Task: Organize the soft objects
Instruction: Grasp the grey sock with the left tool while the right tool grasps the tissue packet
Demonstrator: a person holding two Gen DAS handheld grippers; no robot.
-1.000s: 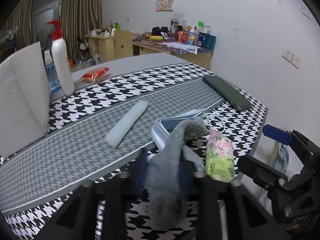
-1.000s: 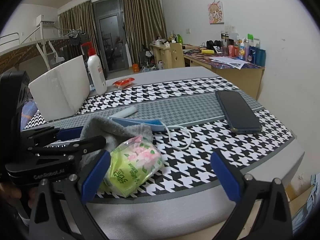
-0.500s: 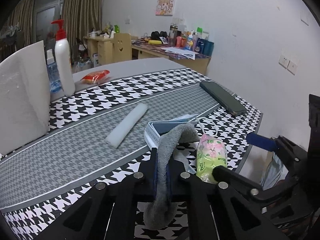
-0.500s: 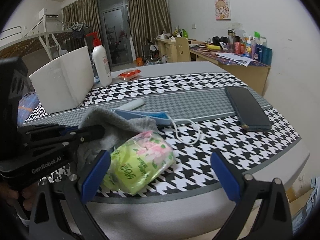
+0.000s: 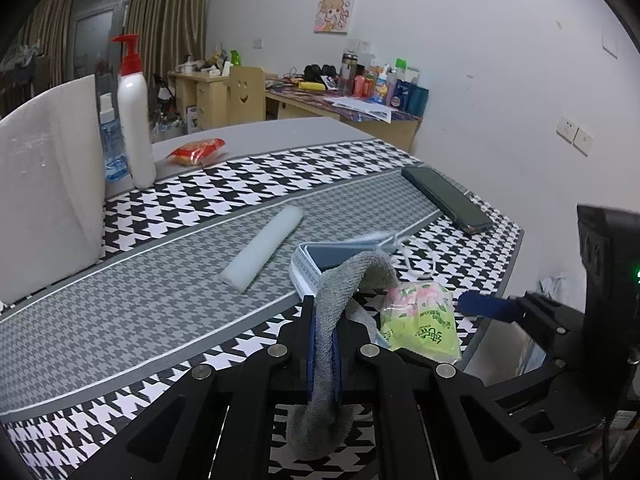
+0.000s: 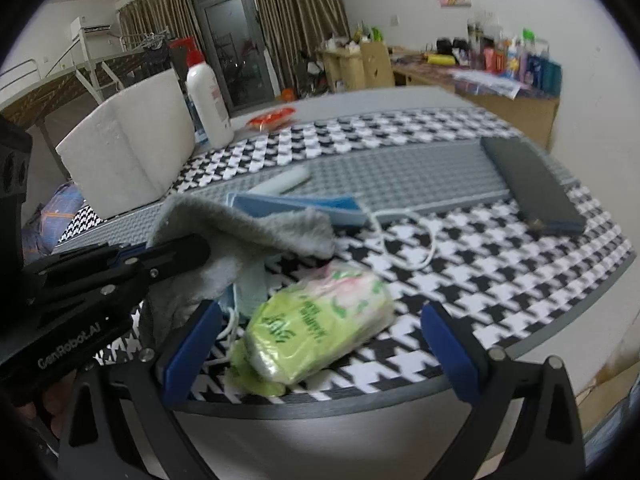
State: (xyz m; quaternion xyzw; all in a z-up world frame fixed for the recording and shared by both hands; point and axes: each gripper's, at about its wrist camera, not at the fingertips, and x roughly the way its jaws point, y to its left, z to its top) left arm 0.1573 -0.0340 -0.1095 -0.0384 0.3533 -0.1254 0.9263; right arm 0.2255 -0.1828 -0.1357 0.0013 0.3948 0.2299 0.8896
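My left gripper [image 5: 322, 340] is shut on a grey sock [image 5: 340, 292], which drapes over the blue face masks [image 5: 340, 250]; the sock [image 6: 240, 228] also shows in the right wrist view, held by the left gripper [image 6: 160, 260]. A green tissue pack [image 5: 420, 320] lies beside it near the table's edge. My right gripper [image 6: 320, 344] is open, its blue pads on either side of the tissue pack [image 6: 316, 332], not touching it.
A white foam roll [image 5: 262, 248], a black phone [image 5: 446, 198], a white foam block [image 5: 48, 184], a pump bottle [image 5: 134, 116], a water bottle behind it and a red snack packet [image 5: 196, 150] sit on the houndstooth tablecloth [image 5: 120, 320]. A white cord [image 6: 404, 240] loops by the masks.
My left gripper closed on the grey sock and lifted it slightly. My right gripper moved forward, so the tissue pack now sits between its open fingers.
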